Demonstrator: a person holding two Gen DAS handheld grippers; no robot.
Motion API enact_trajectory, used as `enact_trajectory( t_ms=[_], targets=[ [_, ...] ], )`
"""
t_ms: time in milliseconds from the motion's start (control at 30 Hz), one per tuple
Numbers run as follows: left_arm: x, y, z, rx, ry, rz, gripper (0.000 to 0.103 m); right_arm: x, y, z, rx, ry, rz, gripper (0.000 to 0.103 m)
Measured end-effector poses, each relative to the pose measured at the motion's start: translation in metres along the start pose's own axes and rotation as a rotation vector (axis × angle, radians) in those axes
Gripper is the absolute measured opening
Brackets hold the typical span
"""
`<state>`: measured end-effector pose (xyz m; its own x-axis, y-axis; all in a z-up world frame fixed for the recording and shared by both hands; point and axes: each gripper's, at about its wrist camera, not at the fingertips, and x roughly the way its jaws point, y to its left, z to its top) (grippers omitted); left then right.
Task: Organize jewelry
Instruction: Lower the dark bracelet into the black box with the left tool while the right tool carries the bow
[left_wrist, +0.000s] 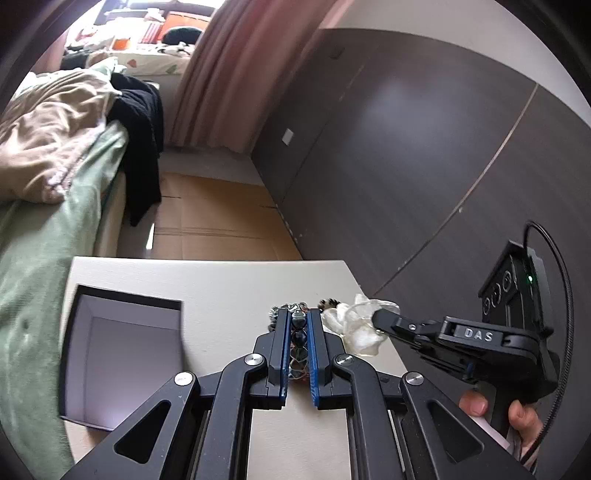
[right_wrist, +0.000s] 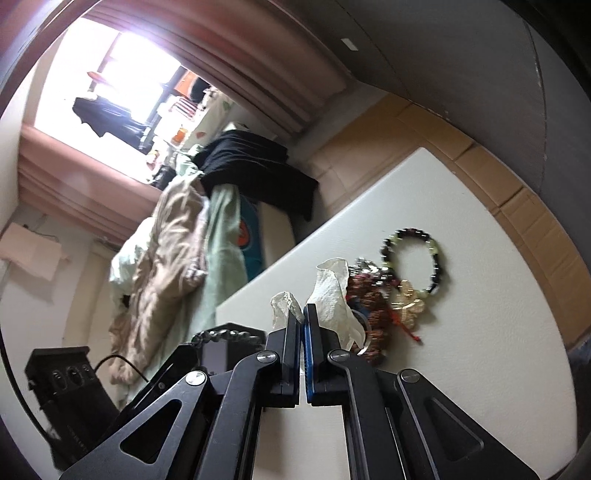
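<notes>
White table (left_wrist: 221, 280); left gripper (left_wrist: 298, 325) clamped on beaded bracelet (left_wrist: 297, 334) — box (left_wrist: 122, 354) open left; right gripper (right_wrist: 303, 317) pinches tissue (right_wrist: 330, 295) aside.

Both tools are black with blue pads — the left tool (left_wrist: 298, 317) grips a string of dark, glossy beads (left_wrist: 298, 334), the right tool (right_wrist: 303, 314) a crumpled white tissue (right_wrist: 330, 295). The tabletop (right_wrist: 480, 350) is off-white. Ahead and right of the right tool lies a bracelet (right_wrist: 413, 260) of black and pale green beads, beside a gold charm (right_wrist: 408, 301) with a red cord. Left of the left tool sits a box (left_wrist: 122, 354) — dark rim, pale lilac inside.
</notes>
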<state>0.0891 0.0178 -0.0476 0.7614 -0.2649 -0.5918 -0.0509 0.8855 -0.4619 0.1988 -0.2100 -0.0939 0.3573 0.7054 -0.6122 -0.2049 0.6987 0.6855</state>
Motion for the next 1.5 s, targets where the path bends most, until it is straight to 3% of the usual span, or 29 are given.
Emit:
enact_trajectory(
  t_ms=[433,800,1067,1100,1167,1200,1233,1500],
  targets=[
    [-0.038,0.036,0.007,-0.054,-0.07,0.078,0.008,0.009,0.042,-0.024,-0.081,0.008,0.143,0.003],
    [-0.059,0.062,0.018,-0.103,-0.118,0.126,0.008,0.054,0.086,-0.053,-0.12,0.105,0.275,0.004],
    [-0.072,0.082,0.024,-0.151,-0.145,0.17,0.009,0.094,0.106,-0.066,-0.123,0.15,0.285,0.004],
    [-0.074,0.086,0.025,-0.16,-0.147,0.178,0.008,0.1,0.107,-0.066,-0.12,0.163,0.286,0.007],
    [-0.075,0.091,0.025,-0.169,-0.146,0.195,0.008,0.112,0.109,-0.067,-0.112,0.205,0.284,0.039],
    [-0.074,0.092,0.025,-0.174,-0.141,0.198,0.008,0.115,0.109,-0.068,-0.103,0.207,0.27,0.069],
    [-0.074,0.093,0.024,-0.177,-0.136,0.199,0.008,0.114,0.107,-0.068,-0.095,0.187,0.25,0.078],
    [-0.057,0.082,0.016,-0.149,-0.061,0.175,0.008,0.084,0.087,-0.051,-0.052,0.112,0.208,0.078]
  ],
)
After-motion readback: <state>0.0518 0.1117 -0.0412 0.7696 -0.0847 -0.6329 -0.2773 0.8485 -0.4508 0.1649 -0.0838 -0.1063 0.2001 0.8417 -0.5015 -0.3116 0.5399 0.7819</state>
